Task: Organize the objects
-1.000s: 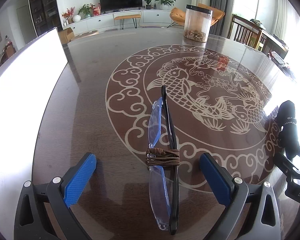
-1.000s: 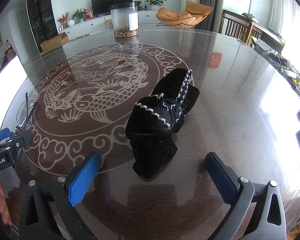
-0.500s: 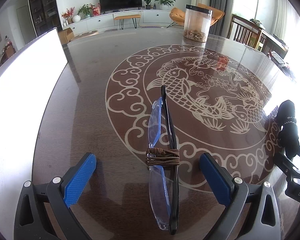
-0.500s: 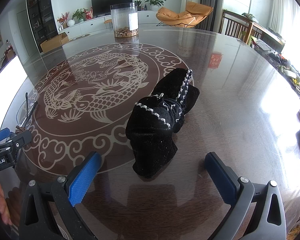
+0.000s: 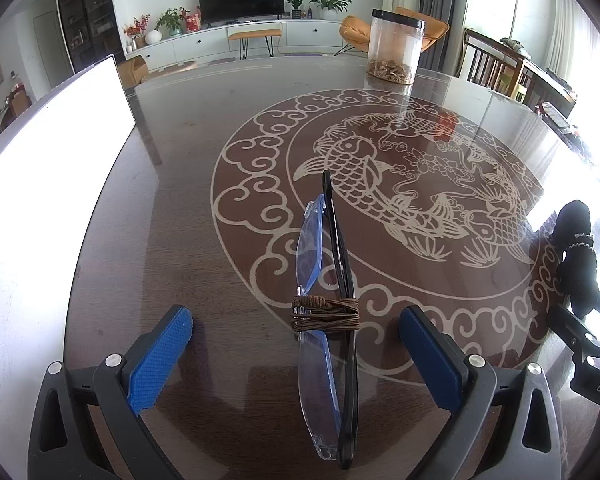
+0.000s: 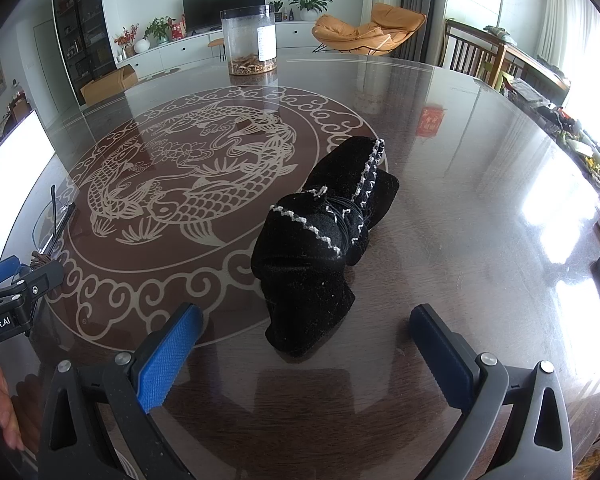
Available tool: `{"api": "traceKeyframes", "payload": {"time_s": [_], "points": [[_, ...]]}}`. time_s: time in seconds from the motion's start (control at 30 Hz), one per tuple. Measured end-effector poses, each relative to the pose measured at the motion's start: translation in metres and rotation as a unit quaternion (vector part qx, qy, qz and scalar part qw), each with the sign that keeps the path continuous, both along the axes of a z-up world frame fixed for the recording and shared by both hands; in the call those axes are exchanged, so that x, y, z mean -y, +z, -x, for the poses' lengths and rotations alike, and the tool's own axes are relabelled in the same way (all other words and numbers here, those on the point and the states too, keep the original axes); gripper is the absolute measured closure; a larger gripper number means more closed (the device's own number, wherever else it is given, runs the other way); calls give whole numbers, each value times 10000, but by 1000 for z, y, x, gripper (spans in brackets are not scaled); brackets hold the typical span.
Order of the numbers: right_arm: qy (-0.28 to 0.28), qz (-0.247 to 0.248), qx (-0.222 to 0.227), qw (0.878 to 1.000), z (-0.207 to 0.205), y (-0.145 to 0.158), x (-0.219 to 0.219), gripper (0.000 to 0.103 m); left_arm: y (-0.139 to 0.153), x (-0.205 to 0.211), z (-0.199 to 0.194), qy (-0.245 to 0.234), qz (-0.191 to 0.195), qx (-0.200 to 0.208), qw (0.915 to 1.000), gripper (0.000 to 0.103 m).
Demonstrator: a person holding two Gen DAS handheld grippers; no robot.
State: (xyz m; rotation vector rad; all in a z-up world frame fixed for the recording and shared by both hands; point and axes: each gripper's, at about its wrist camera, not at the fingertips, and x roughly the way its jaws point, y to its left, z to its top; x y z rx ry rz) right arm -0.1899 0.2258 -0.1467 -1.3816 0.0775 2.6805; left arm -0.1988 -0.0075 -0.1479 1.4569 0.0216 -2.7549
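Folded glasses (image 5: 328, 320) with clear lenses and black arms lie on the round table, bound at the middle by a brown cord (image 5: 326, 314). My left gripper (image 5: 296, 340) is open, its blue pads on either side of the glasses without touching them. A black fabric pouch (image 6: 324, 240) with white stitching lies ahead of my right gripper (image 6: 306, 344), which is open with nothing between its fingers. The pouch (image 5: 576, 256) shows at the right edge of the left wrist view. In the right wrist view the glasses (image 6: 54, 224) show at the far left beside the left gripper.
A clear jar (image 5: 394, 52) with brown bits in its bottom stands at the far side of the table (image 5: 220, 120). The top is glossy dark wood with a fish pattern. A bright white panel (image 5: 40, 160) lies along the left. Chairs stand beyond the far right edge.
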Motion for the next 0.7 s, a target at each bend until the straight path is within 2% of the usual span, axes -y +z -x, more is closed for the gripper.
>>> {"api": "traceKeyframes", "payload": {"time_s": [0.7], "points": [[1,1,1,10000,0,0,0,0,0,-1,1,-22,12,-9,10000,0]]}}
